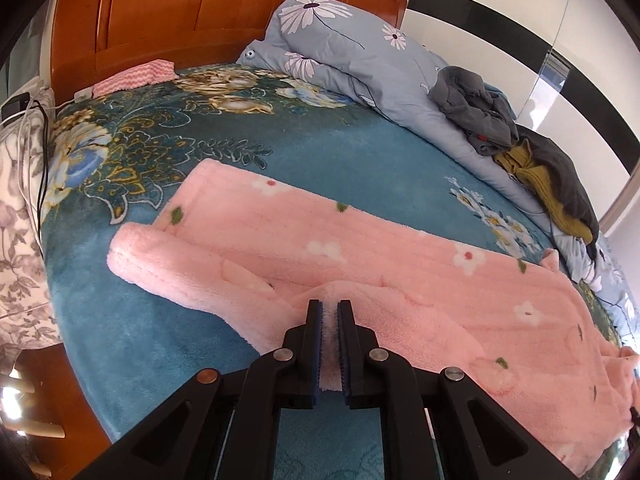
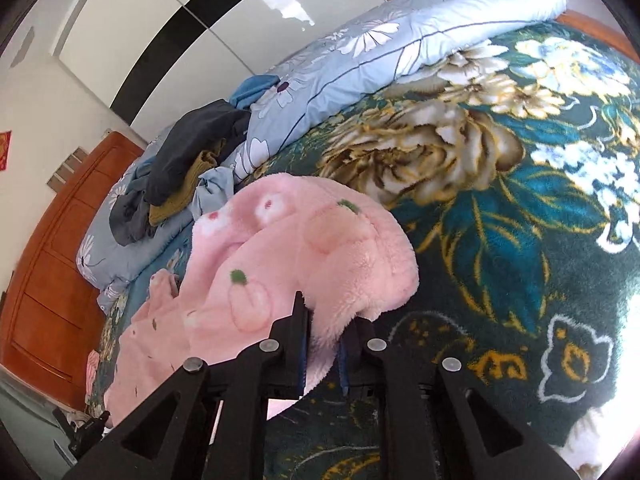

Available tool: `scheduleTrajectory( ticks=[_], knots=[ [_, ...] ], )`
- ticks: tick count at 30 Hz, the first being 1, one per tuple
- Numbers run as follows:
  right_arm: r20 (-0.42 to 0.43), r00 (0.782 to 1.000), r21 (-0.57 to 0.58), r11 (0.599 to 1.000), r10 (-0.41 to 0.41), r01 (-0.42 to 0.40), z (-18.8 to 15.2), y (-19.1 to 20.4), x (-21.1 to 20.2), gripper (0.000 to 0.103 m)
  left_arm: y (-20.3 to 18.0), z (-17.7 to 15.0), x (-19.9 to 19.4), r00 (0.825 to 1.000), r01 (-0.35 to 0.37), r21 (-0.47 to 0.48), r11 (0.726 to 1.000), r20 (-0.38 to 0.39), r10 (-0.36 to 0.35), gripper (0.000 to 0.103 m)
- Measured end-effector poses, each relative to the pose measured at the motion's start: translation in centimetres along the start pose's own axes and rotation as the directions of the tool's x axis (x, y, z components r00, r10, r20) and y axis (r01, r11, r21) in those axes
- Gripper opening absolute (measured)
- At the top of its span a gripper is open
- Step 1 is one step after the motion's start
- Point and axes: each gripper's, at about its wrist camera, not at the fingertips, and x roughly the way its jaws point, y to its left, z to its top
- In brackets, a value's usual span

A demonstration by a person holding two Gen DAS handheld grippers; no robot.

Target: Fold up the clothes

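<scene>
A pink fleece garment point(image 1: 320, 248) with white flowers lies spread on the teal flowered bed blanket point(image 1: 320, 152). One sleeve lies folded over at its left. My left gripper point(image 1: 330, 308) is shut on a fold of the garment's near edge, fleece pinched between the blue pads. In the right wrist view the same pink garment point(image 2: 304, 248) is bunched into a raised hump. My right gripper point(image 2: 326, 316) is shut on its near edge, which drapes over the fingers and hides the right fingertip.
A light blue flowered duvet point(image 1: 360, 60) lies rolled along the far side of the bed, with grey and mustard clothes point(image 1: 520, 144) piled on it. A wooden headboard point(image 1: 180, 12) stands at the back. A pink striped cloth point(image 1: 136, 76) and cables lie at the far left.
</scene>
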Motion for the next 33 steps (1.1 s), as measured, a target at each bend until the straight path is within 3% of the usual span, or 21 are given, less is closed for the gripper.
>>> scheduleTrajectory(
  ticks=[6,7,8,11,13,19,21,26,33],
  knots=[
    [0.057,0.996,-0.048,0.997,-0.064,0.067,0.9,0.5,-2.4,0.024,0.5,1.4,-1.4,1.0,-0.019,0.018,1.0,0.001,0.019,0.016],
    [0.082,0.992,-0.066,0.993,-0.091,0.097,1.2,1.0,-2.8,0.031,0.4,1.9,-1.1,1.0,-0.026,0.027,0.999,-0.001,0.026,0.021],
    [0.108,0.988,-0.089,0.988,-0.114,0.124,1.5,1.7,-3.2,0.033,0.1,2.5,-0.6,0.999,-0.034,0.037,0.999,-0.006,0.034,0.032],
    [0.13,0.989,-0.139,0.986,-0.07,0.088,2.8,3.6,-3.4,0.039,-0.7,4.4,1.1,0.998,-0.056,0.068,0.996,-0.024,0.058,0.062],
    [0.1,0.995,-0.148,0.989,-0.004,0.019,3.5,5.1,-2.3,0.048,-1.3,5.6,2.2,0.997,-0.07,0.089,0.994,-0.035,0.073,0.063],
    [-0.037,0.999,-0.07,0.997,0.037,-0.04,5.0,9.0,3.8,0.049,-2.9,9.3,5.5,0.99,-0.111,0.153,0.982,-0.066,0.122,0.063],
    [-0.069,0.997,-0.048,0.999,0.019,-0.023,5.6,9.8,5.4,0.05,-3.8,9.9,6.5,0.991,-0.106,0.237,0.966,-0.052,0.121,0.063],
    [-0.131,0.984,-0.046,0.992,-0.119,0.114,6.6,10.0,8.7,0.05,-4.4,10.5,8.7,0.988,0.063,0.375,0.925,-0.155,-0.004,0.069],
    [-0.193,0.966,0.003,0.985,-0.171,0.175,5.0,8.3,10.5,0.05,-4.9,9.4,11.8,0.954,0.178,0.556,0.812,-0.3,-0.003,0.075]
  ],
)
